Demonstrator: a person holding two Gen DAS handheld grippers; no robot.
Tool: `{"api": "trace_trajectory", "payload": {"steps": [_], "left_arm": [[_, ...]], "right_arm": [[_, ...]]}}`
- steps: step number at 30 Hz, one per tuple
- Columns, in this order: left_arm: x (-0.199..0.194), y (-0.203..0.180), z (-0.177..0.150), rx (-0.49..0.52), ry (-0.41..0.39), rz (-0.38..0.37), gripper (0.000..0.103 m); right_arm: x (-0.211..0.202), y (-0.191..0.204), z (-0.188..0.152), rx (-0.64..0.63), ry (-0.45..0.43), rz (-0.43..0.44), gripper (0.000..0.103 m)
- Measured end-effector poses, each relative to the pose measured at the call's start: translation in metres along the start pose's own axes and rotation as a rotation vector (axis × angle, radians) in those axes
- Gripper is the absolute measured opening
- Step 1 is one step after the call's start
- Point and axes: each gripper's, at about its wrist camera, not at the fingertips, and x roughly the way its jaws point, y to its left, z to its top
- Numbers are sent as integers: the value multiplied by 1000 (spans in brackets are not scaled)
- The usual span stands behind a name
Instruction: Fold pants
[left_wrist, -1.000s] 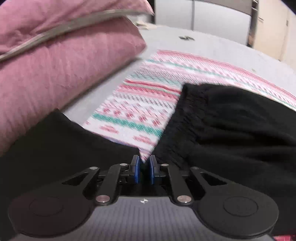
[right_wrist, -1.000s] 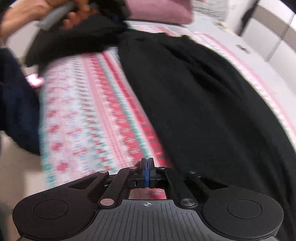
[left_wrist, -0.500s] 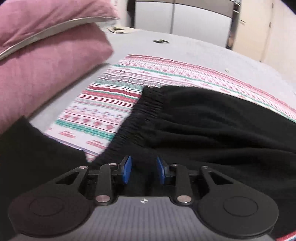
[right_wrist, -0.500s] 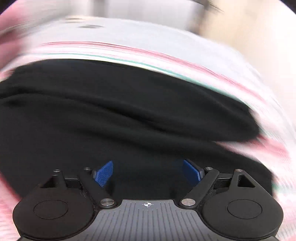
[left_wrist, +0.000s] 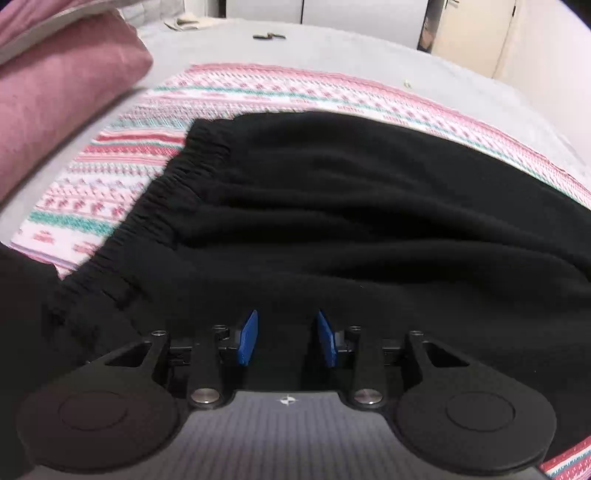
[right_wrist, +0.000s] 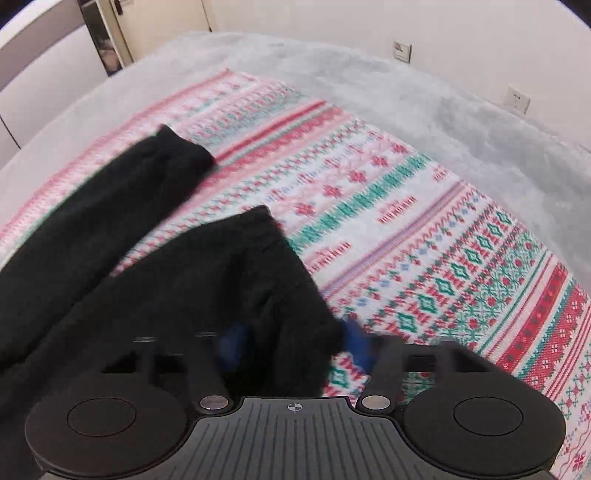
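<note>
1. Pants (left_wrist: 369, 206): one black pair, with two leg ends showing in the right wrist view, the nearer (right_wrist: 236, 266) and the farther (right_wrist: 162, 162)
2. Patterned blanket (left_wrist: 110, 184): one, in pink, teal and white bands
3. Pink pillows (left_wrist: 55, 99): two, stacked
4. Grey bed cover (right_wrist: 406, 92): one
5. Wall sockets: two, one (right_wrist: 402, 50) and another (right_wrist: 518, 99)
6. Grippers: two, the left gripper (left_wrist: 287, 341) and the right gripper (right_wrist: 295, 345), each with two blue pads

Pants (left_wrist: 332, 206) lie on blanket (right_wrist: 424, 229), pillow (left_wrist: 55, 99) left.
</note>
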Motion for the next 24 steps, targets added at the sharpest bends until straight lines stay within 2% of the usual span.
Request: {"api": "trace_trajectory", "payload": {"steps": [2, 3, 5, 6, 8, 11, 12, 14, 15, 16, 18, 20, 21, 22, 24], "left_arm": [[2, 2, -4, -4, 10, -4, 67], [3, 3, -5, -5, 14, -6, 67], [1, 6, -7, -11, 17, -6, 67], [0, 7, -8, -7, 18, -3, 67], [-3, 7, -8, -4, 19, 1, 67], [-4, 6, -8, -2, 19, 8, 67], [-4, 6, -7, 1, 18, 12, 67], [-4, 4, -8, 12, 17, 16, 67], [-4, 4, -8, 16, 15, 18, 67], [-4, 3, -8, 18, 14, 18, 67], [-5, 4, -8, 11, 16, 17, 67], [-5, 4, -8, 7, 17, 16, 67], [-5, 4, -8, 7, 16, 16, 67], [-5, 4, -8, 8, 15, 17, 67], [-6, 5, -9, 7, 17, 16, 67]], "right_arm": [[-20, 6, 1, -6, -62, 20, 25], [-31, 7, 2, -11, -105, 11, 10], [-52, 7, 3, -53, -203, -66, 12], [-59, 3, 3, -50, -224, -60, 11], [-62, -7, 3, -15, -207, -37, 11], [-39, -4, -3, -106, -109, -59, 13], [-32, -4, -5, -102, -79, -74, 18], [-28, -11, -4, -50, -65, -75, 20], [-28, -16, -2, -14, -58, -49, 29], [-26, -22, -3, 23, -39, -19, 52], [-21, -25, -3, 57, 1, 14, 81], [-14, -21, -4, 39, 20, 32, 78], [-11, -17, -6, 18, 32, 36, 51], [-13, -12, -8, 0, 39, 17, 15], [-21, -5, -9, -25, -8, 4, 15]]}}
